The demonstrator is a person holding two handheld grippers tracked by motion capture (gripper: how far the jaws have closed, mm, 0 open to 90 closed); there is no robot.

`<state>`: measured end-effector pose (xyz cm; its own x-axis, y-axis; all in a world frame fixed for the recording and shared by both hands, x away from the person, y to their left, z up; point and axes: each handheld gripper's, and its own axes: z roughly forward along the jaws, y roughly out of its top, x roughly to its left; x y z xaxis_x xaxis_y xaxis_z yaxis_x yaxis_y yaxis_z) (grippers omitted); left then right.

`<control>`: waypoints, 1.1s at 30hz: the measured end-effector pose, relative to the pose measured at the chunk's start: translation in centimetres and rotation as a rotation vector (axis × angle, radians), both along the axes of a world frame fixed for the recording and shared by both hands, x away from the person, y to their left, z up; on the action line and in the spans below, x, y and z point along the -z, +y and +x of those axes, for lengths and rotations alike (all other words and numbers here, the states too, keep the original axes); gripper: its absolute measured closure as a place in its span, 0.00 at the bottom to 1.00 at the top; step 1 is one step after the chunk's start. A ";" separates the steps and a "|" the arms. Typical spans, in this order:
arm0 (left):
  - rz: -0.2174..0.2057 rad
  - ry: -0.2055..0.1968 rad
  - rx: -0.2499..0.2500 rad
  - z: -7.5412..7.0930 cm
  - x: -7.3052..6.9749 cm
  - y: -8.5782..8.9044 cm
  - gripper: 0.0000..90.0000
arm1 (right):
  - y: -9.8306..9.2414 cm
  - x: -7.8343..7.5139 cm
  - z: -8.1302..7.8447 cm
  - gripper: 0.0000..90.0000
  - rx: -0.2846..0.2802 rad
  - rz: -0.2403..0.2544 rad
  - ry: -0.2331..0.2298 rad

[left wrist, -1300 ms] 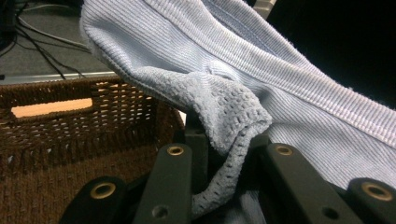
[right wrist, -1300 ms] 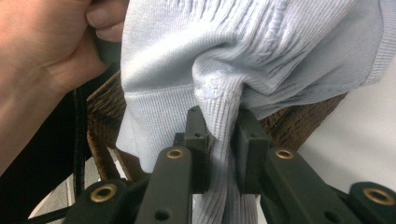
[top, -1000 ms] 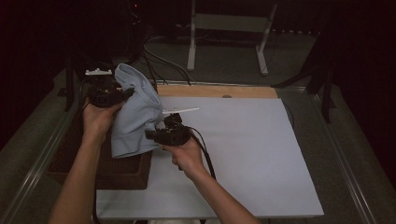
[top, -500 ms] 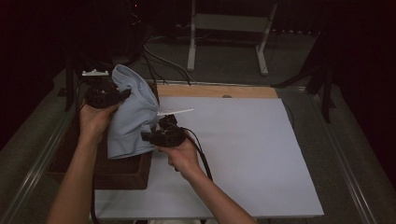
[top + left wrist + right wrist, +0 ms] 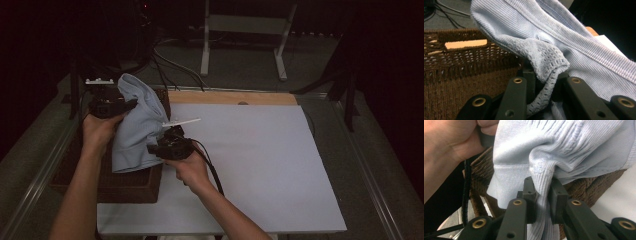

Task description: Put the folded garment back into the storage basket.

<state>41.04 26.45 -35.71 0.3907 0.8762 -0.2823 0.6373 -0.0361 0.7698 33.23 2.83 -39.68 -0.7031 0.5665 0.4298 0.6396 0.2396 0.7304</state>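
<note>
- Light blue garment [image 5: 137, 127] is held up off the surface by both grippers, hanging over the brown woven basket [image 5: 127, 185] at the left edge of the table [image 5: 260, 165].
- Left gripper [image 5: 111, 104]: clamped on the garment's upper part, near the far-left corner of the white board. In the left gripper view the jaws are closed on a bunched fold of open-mesh blue knit [image 5: 546, 65]; ribbed fabric drapes off to the right.
- Right gripper [image 5: 167, 146]: clamped on the garment's lower right side, just off the basket's right rim. In the right gripper view the jaws pinch a gathered ridge of ribbed hem [image 5: 542, 192], with cloth pressed between both pads.
- Garment's bottom hem sits over the basket's opening; cannot tell if it touches the rim.
- Basket's weave is visible behind the cloth in both gripper views [image 5: 469, 62].
- Left hand [image 5: 451, 147] shows in the right gripper view, at the top left, beside the cloth.
- Rest of the white board is bare; a wooden strip [image 5: 230, 97] runs along its far edge.
</note>
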 end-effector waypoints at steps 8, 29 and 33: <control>0.002 0.018 -0.008 -0.1 0.5 0.9 0.89 | 0.8 0.4 -0.1 0.87 -0.009 -0.002 0.006; 0.022 0.028 -0.015 -0.5 0.8 2.5 0.89 | 2.7 1.2 -0.6 0.87 -0.024 0.000 0.013; 0.029 0.030 -0.013 -0.5 0.9 2.8 0.89 | 3.2 1.3 -0.6 0.87 -0.023 0.000 0.014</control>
